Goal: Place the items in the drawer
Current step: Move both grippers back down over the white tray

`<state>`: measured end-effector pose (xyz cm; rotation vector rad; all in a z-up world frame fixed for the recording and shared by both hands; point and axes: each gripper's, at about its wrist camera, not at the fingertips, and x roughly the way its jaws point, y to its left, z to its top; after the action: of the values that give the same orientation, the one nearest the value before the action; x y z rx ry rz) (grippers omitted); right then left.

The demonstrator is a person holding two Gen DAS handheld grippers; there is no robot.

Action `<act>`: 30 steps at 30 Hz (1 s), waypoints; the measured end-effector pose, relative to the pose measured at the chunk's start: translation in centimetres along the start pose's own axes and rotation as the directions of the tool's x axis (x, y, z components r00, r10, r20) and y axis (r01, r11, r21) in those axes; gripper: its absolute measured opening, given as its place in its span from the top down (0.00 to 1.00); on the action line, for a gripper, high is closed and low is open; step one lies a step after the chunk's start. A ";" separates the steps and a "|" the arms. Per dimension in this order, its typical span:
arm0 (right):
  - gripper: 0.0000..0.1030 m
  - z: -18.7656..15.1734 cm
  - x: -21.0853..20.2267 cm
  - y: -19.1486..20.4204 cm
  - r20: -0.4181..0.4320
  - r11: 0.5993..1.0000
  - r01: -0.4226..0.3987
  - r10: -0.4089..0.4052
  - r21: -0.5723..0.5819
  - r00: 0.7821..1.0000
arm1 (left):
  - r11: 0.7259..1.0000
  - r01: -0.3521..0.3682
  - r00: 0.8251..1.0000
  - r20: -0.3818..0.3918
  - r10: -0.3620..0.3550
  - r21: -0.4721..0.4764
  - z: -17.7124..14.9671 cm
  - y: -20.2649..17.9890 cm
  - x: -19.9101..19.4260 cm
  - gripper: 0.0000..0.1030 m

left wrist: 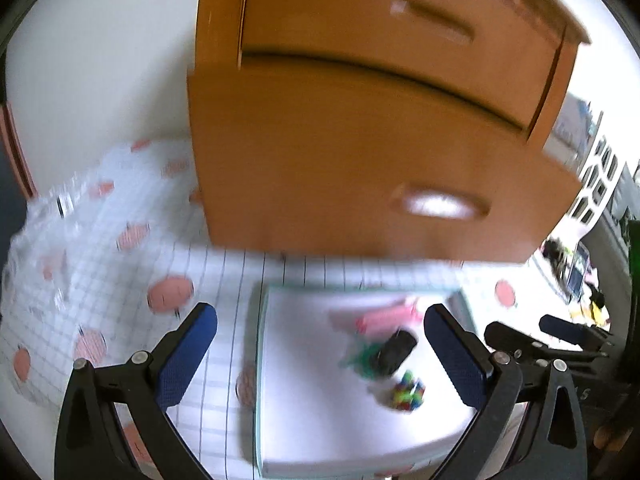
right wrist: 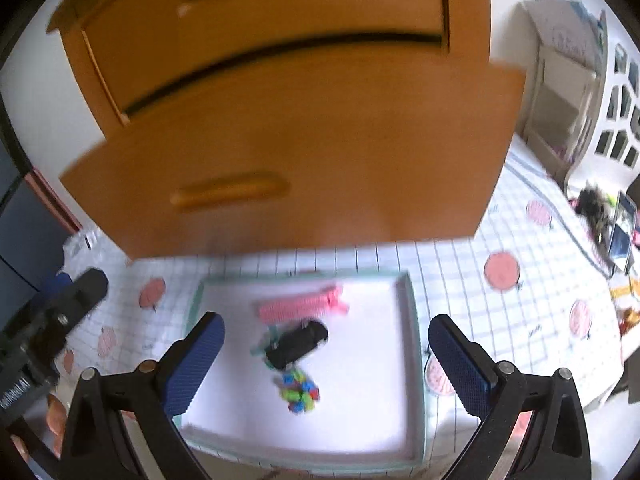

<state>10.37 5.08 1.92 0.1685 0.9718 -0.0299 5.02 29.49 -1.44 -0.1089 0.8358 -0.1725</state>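
Both the left gripper [left wrist: 320, 344] and the right gripper [right wrist: 326, 350] hover wide open and empty above the tray [right wrist: 412, 320] before the drawer [right wrist: 300, 152], so picking the black item [right wrist: 298, 342] seems next

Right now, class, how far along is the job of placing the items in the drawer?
Done: the lower drawer juts out from the cabinet, so it looks open. In hand: nothing; the left hand-held gripper and right hand-held gripper are open. Left: the pink item, black item and multicoloured item lie in the tray.
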 end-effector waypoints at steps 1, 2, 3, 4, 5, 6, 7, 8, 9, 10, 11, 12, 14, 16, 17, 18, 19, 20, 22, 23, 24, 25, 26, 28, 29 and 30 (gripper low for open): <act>0.00 -0.5 0.7 -0.1 -0.027 1.000 0.008 -0.008 0.002 1.000 | 1.000 -0.004 1.000 -0.028 0.004 -0.005 -0.5 0.3 0.7 0.00; 0.00 -0.9 1.1 -0.2 -0.046 1.000 0.014 -0.014 0.002 0.999 | 1.000 -0.007 0.999 -0.051 0.006 -0.012 -0.9 0.6 1.3 0.00; 0.00 -1.3 1.5 -0.2 -0.064 1.000 0.021 -0.020 0.004 0.998 | 1.000 -0.008 0.997 -0.071 0.007 -0.022 -1.2 0.9 1.9 0.00; 0.00 -1.7 2.1 -0.3 -0.086 1.000 0.026 -0.025 0.006 0.996 | 0.999 -0.008 0.996 -0.087 0.005 -0.034 -1.5 1.1 2.3 0.00; 0.00 -2.1 2.8 -0.4 -0.118 1.000 0.027 -0.026 0.010 0.993 | 0.999 -0.005 0.993 -0.114 -0.001 -0.052 -1.9 1.5 3.0 0.00; 0.00 -2.4 3.4 -0.4 -0.143 0.999 0.029 -0.027 0.013 0.989 | 0.998 -0.002 0.991 -0.130 -0.006 -0.062 -2.1 1.8 3.3 0.00; 0.00 -2.7 3.8 -0.4 -0.162 0.999 0.032 -0.029 0.013 0.986 | 0.997 0.003 0.989 -0.144 -0.013 -0.071 -2.3 2.0 3.8 0.00; 0.00 -3.1 4.5 -0.4 -0.185 0.999 0.037 -0.034 0.012 0.982 | 0.997 0.008 0.987 -0.160 -0.020 -0.077 -2.7 2.2 4.2 0.00; 0.00 -3.3 4.8 -0.4 -0.198 0.999 0.041 -0.038 0.009 0.979 | 0.997 0.011 0.984 -0.175 -0.026 -0.081 -2.9 2.2 4.7 0.00; 0.00 -3.6 5.2 -0.4 -0.213 0.999 0.045 -0.043 0.002 0.976 | 0.996 0.015 0.982 -0.186 -0.031 -0.085 -3.2 2.3 5.1 0.00; 0.00 -3.9 5.6 -0.3 -0.229 0.999 0.049 -0.049 -0.005 0.972 | 0.996 0.017 0.981 -0.190 -0.033 -0.087 -3.4 2.3 5.4 0.00; 0.00 -4.1 6.0 -0.4 -0.237 0.999 0.053 -0.054 -0.010 0.970 | 0.996 0.022 0.980 -0.193 -0.039 -0.089 -3.7 2.4 5.7 0.00; 0.00 -4.6 6.5 -0.3 -0.255 0.998 0.060 -0.064 -0.022 0.965 | 0.996 0.027 0.978 -0.202 -0.043 -0.082 -4.2 2.3 6.1 0.00; 0.00 -5.0 7.0 -0.4 -0.273 0.997 0.067 -0.073 -0.031 0.959 | 0.997 0.028 0.974 -0.223 -0.044 -0.074 -4.5 2.3 6.3 0.00; 0.00 -5.2 7.2 -0.5 -0.284 0.997 0.072 -0.079 -0.035 0.956 | 0.997 0.028 0.970 -0.238 -0.044 -0.070 -4.8 2.3 6.5 0.00; 0.00 -5.4 7.6 -0.5 -0.294 0.997 0.073 -0.080 -0.037 0.953 | 0.997 0.026 0.969 -0.242 -0.042 -0.068 -5.0 2.3 6.6 0.00; 0.00 -5.5 7.8 -0.6 -0.305 0.997 0.075 -0.082 -0.035 0.949 | 0.998 0.023 0.969 -0.245 -0.039 -0.066 -5.2 2.3 6.8 0.00; 0.00 -5.7 8.0 -0.7 -0.317 0.997 0.076 -0.082 -0.032 0.945 | 0.998 0.020 0.966 -0.254 -0.035 -0.063 -5.4 2.4 7.0 0.00; 0.00 -5.9 8.4 -0.9 -0.334 0.997 0.076 -0.081 -0.029 0.939 | 0.998 0.017 0.963 -0.268 -0.033 -0.063 -5.8 2.4 7.2 0.00; 0.00 -6.0 8.6 -0.9 -0.339 0.997 0.073 -0.078 -0.027 0.938 | 0.998 0.019 0.960 -0.278 -0.036 -0.065 -6.0 2.4 7.4 0.00; 0.00 -6.1 8.7 -1.0 -0.344 0.997 0.070 -0.074 -0.024 0.936 | 0.998 0.018 0.959 -0.281 -0.036 -0.064 -6.2 2.4 7.5 0.00; 0.01 -6.3 8.8 -1.0 -0.350 0.997 0.069 -0.072 -0.022 0.934 | 0.998 0.016 0.958 -0.284 -0.033 -0.063 -6.3 2.4 7.6 0.00; 0.02 -6.4 9.1 -1.0 -0.359 0.997 0.069 -0.072 -0.022 0.930 | 0.998 0.014 0.957 -0.288 -0.031 -0.061 -6.5 2.3 7.9 0.00; 0.04 -6.5 9.4 -0.9 -0.372 0.998 0.062 -0.066 -0.022 0.926 | 0.997 0.021 0.954 -0.298 -0.042 -0.072 -6.8 2.4 8.3 0.00; 0.05 -6.5 9.7 -0.8 -0.378 0.998 0.055 -0.060 -0.025 0.924 | 0.997 0.024 0.952 -0.303 -0.046 -0.078 -6.9 2.5 8.5 0.00; 0.07 -6.5 9.8 -0.7 -0.379 0.998 0.049 -0.056 -0.028 0.924 | 0.996 0.027 0.949 -0.310 -0.053 -0.089 -7.1 2.6 8.7 0.00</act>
<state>10.54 5.93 -9.81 0.1338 1.3651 -0.0390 5.75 30.13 -12.89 -0.1808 1.1582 -0.1958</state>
